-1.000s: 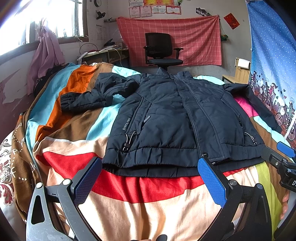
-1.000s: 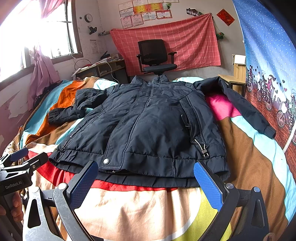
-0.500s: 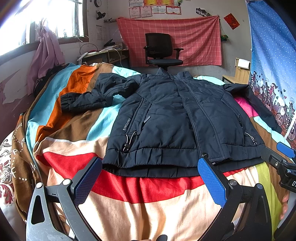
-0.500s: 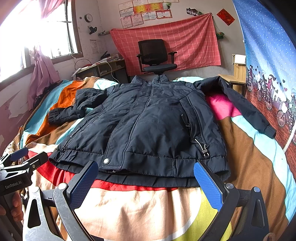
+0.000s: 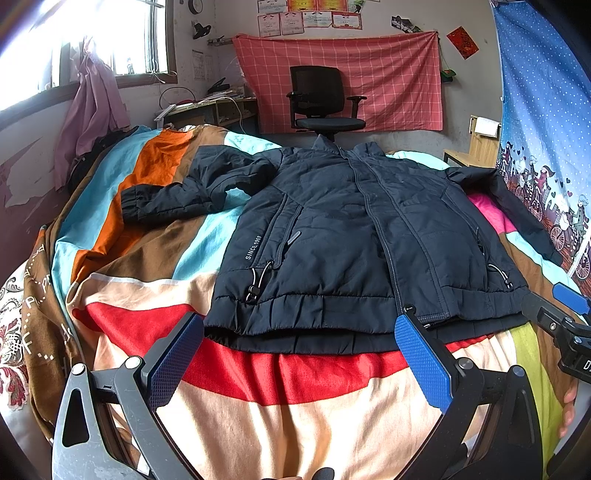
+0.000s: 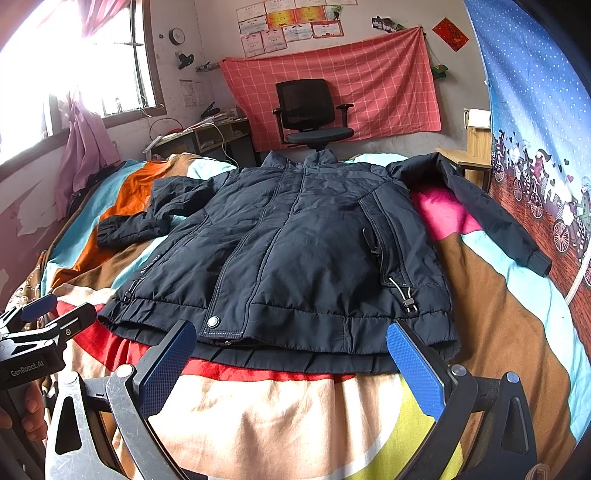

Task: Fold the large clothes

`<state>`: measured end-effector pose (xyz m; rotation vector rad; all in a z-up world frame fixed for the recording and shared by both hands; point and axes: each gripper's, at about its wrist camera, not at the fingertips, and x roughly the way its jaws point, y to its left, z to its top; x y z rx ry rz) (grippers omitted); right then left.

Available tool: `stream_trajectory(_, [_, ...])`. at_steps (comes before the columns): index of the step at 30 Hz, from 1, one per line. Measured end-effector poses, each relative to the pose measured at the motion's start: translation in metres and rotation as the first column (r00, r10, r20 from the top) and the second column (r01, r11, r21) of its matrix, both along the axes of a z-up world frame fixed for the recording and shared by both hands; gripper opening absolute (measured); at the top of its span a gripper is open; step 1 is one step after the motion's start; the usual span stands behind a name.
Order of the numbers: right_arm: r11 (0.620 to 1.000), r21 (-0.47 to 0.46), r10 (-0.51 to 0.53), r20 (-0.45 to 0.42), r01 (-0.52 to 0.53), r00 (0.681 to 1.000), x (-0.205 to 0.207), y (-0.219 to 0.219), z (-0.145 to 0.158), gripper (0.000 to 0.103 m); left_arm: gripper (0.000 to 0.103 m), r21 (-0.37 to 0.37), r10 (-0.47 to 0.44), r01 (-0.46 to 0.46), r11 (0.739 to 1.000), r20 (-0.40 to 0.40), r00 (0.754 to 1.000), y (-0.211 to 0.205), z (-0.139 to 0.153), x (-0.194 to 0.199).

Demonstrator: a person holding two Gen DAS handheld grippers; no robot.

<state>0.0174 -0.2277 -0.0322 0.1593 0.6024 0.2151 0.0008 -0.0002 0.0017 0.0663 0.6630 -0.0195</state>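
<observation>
Bedspread (image 5: 280, 413), striped, beneath jacket (image 5: 354, 236)

I can read "SINCE 1968" in small white letters running up the front panel of the dark jacket (image 5: 354, 236), beside its zipped pocket. From the right wrist view, "GenRobot.AI" stands in white on the body of the left gripper (image 6: 48, 314). The papers (image 5: 308, 18) pinned on the far wall are too small for me to read.
</observation>
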Motion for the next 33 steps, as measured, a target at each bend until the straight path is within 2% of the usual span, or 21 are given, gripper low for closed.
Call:
stream_trajectory(24, [1.000, 0.001, 0.001, -0.001, -0.001, 1.000, 0.001, 0.000, 0.000, 0.103, 0.102, 0.000, 0.001, -0.001, 1.000, 0.000, 1.000, 0.000, 0.000, 0.000])
stream_trajectory(28, [1.000, 0.000, -0.001, -0.005, 0.001, 1.000, 0.002, 0.000, -0.001, 0.103, 0.102, 0.009, 0.011, -0.010, 1.000, -0.024, 1.000, 0.001, -0.001, 0.001])
stream_trajectory(33, [1.000, -0.016, 0.002, -0.064, -0.003, 0.998, 0.009, -0.002, -0.003, 0.103, 0.102, 0.032, 0.038, -0.036, 0.999, -0.079, 0.996, 0.004, -0.009, 0.010])
